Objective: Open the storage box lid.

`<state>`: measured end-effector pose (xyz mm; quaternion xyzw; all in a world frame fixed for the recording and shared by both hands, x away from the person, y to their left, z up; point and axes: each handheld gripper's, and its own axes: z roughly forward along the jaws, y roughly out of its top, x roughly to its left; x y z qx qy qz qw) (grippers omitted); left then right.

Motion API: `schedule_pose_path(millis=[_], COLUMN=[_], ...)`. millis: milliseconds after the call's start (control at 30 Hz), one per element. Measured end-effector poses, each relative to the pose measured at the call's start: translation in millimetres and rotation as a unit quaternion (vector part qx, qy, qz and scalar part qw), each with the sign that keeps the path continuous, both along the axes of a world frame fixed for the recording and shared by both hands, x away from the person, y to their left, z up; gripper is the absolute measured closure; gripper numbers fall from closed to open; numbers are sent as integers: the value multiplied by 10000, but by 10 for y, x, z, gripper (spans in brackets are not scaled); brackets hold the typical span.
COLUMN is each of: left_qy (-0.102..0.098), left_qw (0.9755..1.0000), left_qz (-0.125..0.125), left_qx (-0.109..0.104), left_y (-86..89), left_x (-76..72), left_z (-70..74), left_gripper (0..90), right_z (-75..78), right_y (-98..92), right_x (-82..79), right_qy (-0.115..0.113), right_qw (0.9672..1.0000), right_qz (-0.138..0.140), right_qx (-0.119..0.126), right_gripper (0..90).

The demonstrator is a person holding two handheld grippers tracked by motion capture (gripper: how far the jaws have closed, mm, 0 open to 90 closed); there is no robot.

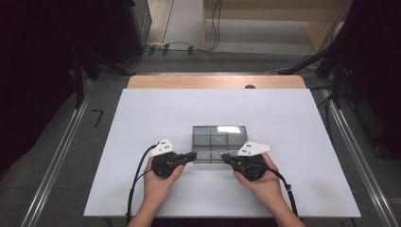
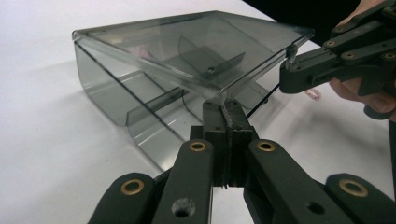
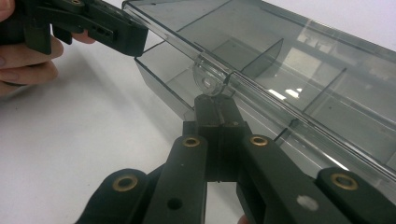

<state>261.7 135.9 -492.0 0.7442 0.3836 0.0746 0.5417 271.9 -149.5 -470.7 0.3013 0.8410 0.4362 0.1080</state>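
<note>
Smoky plastic organizer box (image 1: 219, 142) — light, rigid, slick; left gripper (image 1: 193, 156) and right gripper (image 1: 225, 158) clench its lid's front edge — the thin lip may slip.

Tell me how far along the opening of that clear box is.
Done: both grippers have reached the near edge of the clear box on the white table. In hand: the left gripper is shut at the lid, which already stands tilted up; the right gripper is shut just below the lid's small tab. Left: swinging the lid fully open. The compartments look empty.
</note>
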Motion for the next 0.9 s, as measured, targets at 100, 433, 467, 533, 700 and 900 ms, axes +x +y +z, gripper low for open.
schedule_pose_path(millis=[100,433,467,533,700,900], left_qy=[-6,-103,-107,-138,-219,-291], left_qw=[10000,9999,9999,9999,9996,9994], left_qz=[-5,-33,-29,-21,14,65], left_qx=[-24,-99,-123,-102,-149,-187], left_y=[-19,-32,-34,-36,-36,-44], left_x=[19,53,56,65,85,106], left_z=[4,45,50,64,105,138], left_gripper=[900,900,900,900,900,900], right_z=[-1,-7,-6,2,32,59], right_y=[-15,-175,-199,-245,-360,-472], right_x=[3,68,76,95,137,175], right_qy=[8,45,15,-54,-109,-120], right_qw=[10000,10000,9999,9999,9996,9991], right_qz=[10,-69,-87,-121,-226,-383], right_qx=[19,31,52,56,94,169], right_gripper=[888,887,888,888,888,887])
